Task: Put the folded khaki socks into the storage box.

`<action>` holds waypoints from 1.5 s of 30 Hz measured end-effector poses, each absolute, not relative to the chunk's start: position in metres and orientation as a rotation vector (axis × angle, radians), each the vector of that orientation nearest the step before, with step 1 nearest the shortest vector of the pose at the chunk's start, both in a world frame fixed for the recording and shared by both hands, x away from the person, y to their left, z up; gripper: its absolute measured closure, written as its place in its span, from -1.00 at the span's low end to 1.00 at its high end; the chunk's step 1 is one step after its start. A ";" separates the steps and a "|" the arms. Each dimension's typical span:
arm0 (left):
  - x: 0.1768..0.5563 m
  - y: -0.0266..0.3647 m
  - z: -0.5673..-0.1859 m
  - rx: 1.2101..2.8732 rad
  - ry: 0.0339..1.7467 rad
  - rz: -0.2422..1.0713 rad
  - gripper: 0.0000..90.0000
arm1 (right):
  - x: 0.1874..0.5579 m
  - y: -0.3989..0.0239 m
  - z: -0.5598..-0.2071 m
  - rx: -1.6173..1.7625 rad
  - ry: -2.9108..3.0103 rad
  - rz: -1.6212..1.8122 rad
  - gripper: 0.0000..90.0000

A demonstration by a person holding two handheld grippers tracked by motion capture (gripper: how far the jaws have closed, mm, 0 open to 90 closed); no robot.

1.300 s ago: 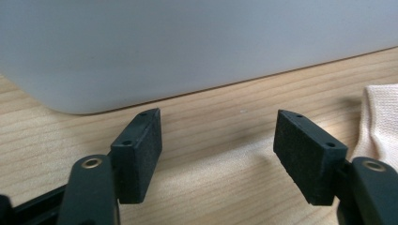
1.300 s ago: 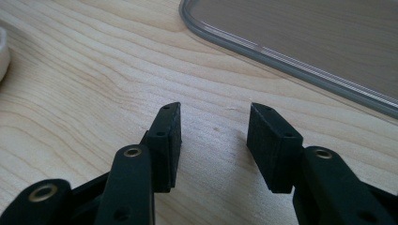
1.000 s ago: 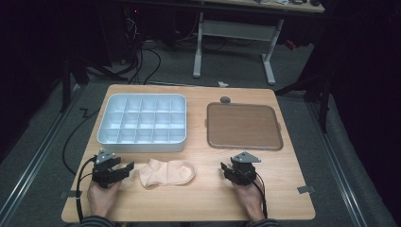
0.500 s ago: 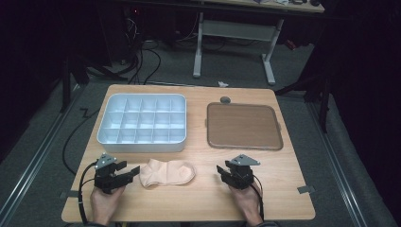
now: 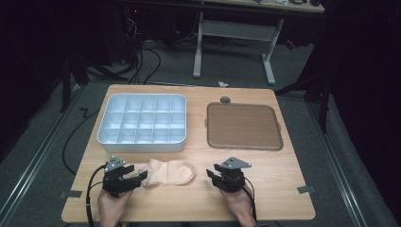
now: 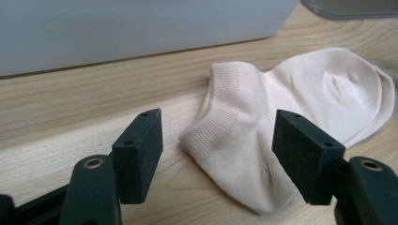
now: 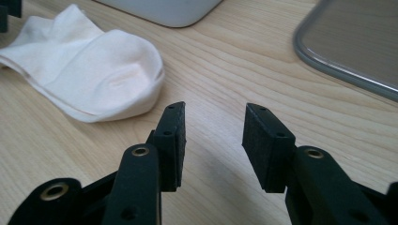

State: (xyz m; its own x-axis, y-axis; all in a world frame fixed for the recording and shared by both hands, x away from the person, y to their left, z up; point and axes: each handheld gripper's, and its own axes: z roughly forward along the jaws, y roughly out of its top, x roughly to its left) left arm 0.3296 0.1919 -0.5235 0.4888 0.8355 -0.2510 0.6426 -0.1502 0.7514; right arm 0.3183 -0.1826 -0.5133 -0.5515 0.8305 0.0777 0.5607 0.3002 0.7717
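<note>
Our left gripper (image 5: 135, 181) stands with jaws apart at the sock's (image 5: 171, 171) cuff, not pressing. Our right gripper (image 5: 213, 178), jaws apart on nothing and just closing, has the sock at ten o'clock on the table (image 5: 283, 189).

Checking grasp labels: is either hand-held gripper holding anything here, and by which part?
Nothing is held. The left hand-held gripper stands open around the sock cuff, pads clear of it. The right hand-held gripper, whose jaws have just been closing, has only bare table between them.
</note>
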 end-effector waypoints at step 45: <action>0.329 0.171 -0.533 1.954 1.234 0.372 -0.06 | 0.334 -0.120 -0.528 1.158 2.346 1.044 0.50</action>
